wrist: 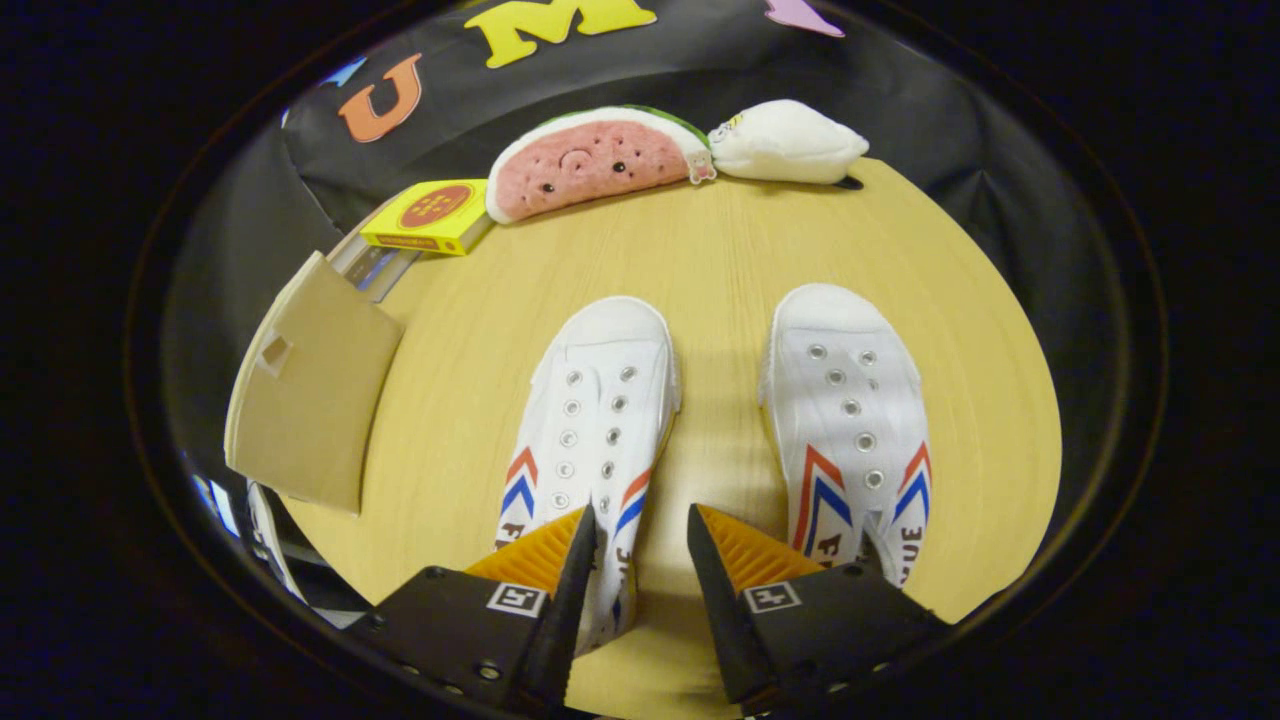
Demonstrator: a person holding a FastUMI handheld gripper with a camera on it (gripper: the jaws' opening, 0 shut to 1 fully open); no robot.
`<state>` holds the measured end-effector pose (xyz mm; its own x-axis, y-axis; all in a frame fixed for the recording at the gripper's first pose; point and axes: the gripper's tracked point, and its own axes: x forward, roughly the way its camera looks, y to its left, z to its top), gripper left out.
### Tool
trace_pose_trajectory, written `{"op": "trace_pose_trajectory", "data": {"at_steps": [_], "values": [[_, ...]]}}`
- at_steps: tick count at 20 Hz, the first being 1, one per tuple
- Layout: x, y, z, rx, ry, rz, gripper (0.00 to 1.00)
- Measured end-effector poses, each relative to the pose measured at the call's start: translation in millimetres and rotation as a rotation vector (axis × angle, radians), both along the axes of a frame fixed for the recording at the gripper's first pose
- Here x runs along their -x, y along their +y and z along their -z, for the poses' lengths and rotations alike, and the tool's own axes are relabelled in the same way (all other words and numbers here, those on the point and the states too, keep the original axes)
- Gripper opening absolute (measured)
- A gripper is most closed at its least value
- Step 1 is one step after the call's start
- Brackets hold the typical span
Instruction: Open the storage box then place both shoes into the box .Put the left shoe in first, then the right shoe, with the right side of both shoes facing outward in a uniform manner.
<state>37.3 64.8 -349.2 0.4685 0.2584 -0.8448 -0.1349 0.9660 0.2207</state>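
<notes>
We see the gripper (640,520) poised low over a round wooden table (720,260), its 2 fingers spread apart with a clear gap between them and nothing pressed by either. Through that gap we see bare tabletop and the inner edge of the left shoe (595,430).

The 2 white canvas shoes lie side by side on the table, toes pointing away from us, each with metal eyelets and red and blue chevron stripes along the sides near the heel. The left shoe sits just ahead of the gripper's left finger; its heel end runs down beside and partly behind that finger's tip. The right shoe (850,430) sits just ahead of the right finger, its heel end partly hidden by that finger. The shoes are apart from each other, with a strip of table between them that lines up with the gap between the fingers. We cannot tell whether either finger touches a shoe.

Off to the left of the shoes, at the table's edge, we see a tan flap (310,400) of the storage box standing raised, with a small cut-out in it; the rest of the box is hard to make out. Beyond it lies a yellow box (430,215). At the far side of the table rest a watermelon-slice plush (595,160) and, touching its right end, a white plush (785,140).
</notes>
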Motion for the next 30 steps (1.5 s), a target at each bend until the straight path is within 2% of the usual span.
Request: {"op": "trace_pose_trajectory", "data": {"at_steps": [2, 4, 6, 7, 9, 18, 24, 30], "values": [[1, 7, -2, -0.061, 0.041, 0.012, 0.42], [2, 6, -3, -0.087, 0.079, 0.025, 0.16], [5, 7, -2, -0.122, 0.112, 0.052, 0.15], [5, 7, -3, -0.134, 0.129, 0.050, 0.04], [4, 8, -5, -0.144, 0.123, 0.053, 0.00], [18, 26, -34, -0.244, 0.129, 0.098, 0.00], [22, 48, -86, -0.278, 0.058, 0.111, 0.00], [37, 94, -151, -0.310, -0.019, 0.132, 0.00]]}}
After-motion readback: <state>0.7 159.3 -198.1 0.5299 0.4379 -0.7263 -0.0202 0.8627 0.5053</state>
